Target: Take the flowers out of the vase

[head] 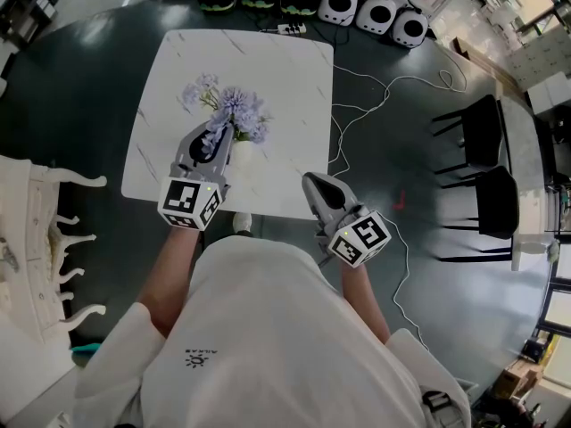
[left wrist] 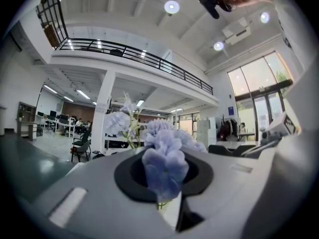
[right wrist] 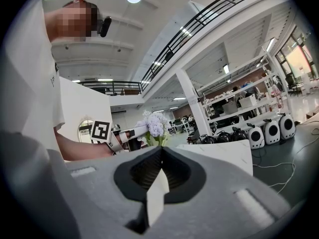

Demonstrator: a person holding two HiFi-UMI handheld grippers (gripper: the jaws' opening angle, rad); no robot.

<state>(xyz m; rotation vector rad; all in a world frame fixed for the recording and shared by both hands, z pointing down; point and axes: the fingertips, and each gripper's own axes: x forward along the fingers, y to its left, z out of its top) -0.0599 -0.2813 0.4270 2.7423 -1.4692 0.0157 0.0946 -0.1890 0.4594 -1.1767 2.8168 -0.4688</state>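
A bunch of pale purple flowers (head: 234, 112) stands in a white vase (head: 242, 156) on the white marble table (head: 277, 69). My left gripper (head: 220, 134) reaches level into the bunch from the near side, just above the vase. In the left gripper view one purple bloom (left wrist: 164, 166) fills the gap between the jaws, and its green stem (left wrist: 160, 203) is pinched between them. My right gripper (head: 313, 182) hangs off the table's near right corner, shut with nothing in it. The right gripper view shows the flowers (right wrist: 156, 125) far off beyond the closed tips (right wrist: 160, 149).
A white ornate piece of furniture (head: 40, 239) stands close on the left. Black chairs (head: 489, 181) stand at the right. White cables (head: 370, 105) trail over the dark floor past the table's right edge. Several round white and black devices (head: 370, 12) line the far side.
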